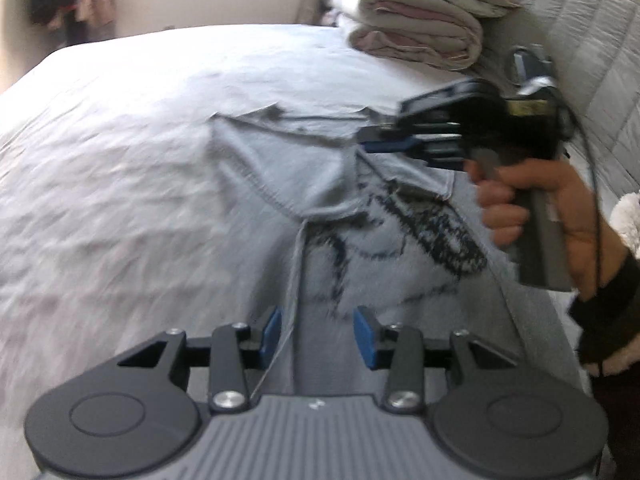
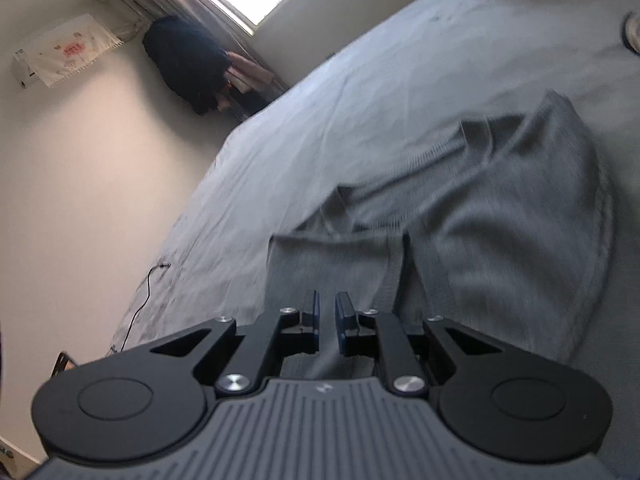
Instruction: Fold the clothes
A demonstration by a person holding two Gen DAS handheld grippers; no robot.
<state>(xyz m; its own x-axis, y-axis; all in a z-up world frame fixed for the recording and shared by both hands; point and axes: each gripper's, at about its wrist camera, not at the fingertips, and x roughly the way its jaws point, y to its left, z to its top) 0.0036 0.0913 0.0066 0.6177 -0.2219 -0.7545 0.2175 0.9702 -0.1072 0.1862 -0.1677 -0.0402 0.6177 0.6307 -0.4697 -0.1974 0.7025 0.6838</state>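
While my left tool (image 1: 318,336) hangs with its pads spread and nothing but a loose thread crossing the gap, the grey garment (image 1: 320,184) lies below it on the bed (image 1: 120,140), part folded over itself. My right tool (image 1: 370,136) reaches over the top edge with pads nearly pressed together; through the blur I think it pinches a fold there, likely to carry it across. Farther back sits a stack of folded bedding (image 1: 416,24).

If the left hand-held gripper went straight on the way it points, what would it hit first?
Most likely the grey sweater spread on the bed. The left hand-held gripper points down at it; depth is hard to judge.
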